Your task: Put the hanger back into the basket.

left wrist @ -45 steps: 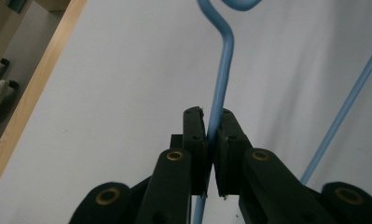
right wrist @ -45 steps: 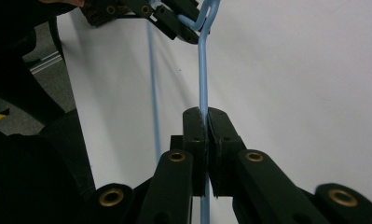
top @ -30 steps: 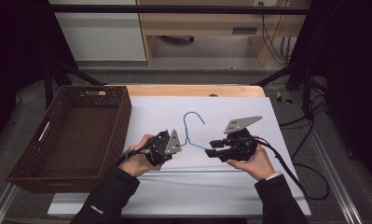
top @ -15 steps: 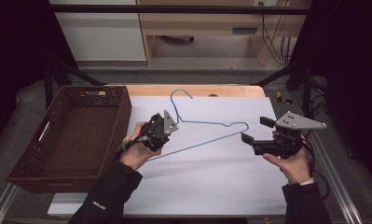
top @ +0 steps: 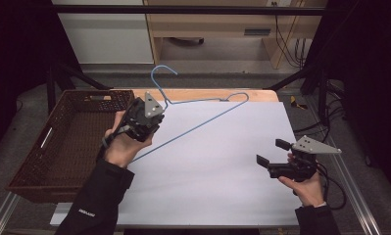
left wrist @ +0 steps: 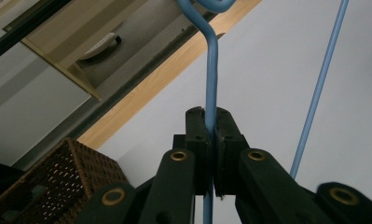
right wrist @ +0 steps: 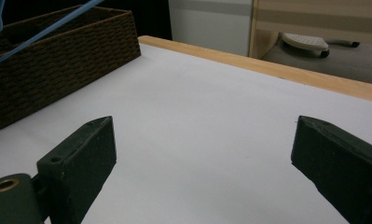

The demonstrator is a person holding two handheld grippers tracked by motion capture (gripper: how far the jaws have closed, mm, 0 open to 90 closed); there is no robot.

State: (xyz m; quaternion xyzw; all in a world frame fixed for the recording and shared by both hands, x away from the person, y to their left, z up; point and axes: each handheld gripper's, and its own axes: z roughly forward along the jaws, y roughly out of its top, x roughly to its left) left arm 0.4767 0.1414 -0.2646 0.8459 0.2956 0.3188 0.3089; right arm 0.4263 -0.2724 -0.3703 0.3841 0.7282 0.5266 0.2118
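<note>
Hanger (top: pixel 203 115) lifted higher by left hand-held gripper (top: pixel 151 113); right (top: pixel 269 154) apparently withdrawn.

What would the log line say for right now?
left gripper: shut on blue hanger, lifted | right gripper: open, empty | basket: left of table

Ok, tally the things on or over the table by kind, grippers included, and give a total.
Blue wire hanger: 1
Brown wicker basket: 1
Grippers: 2, the left gripper shut on the hanger, the right gripper open
Total: 4
</note>
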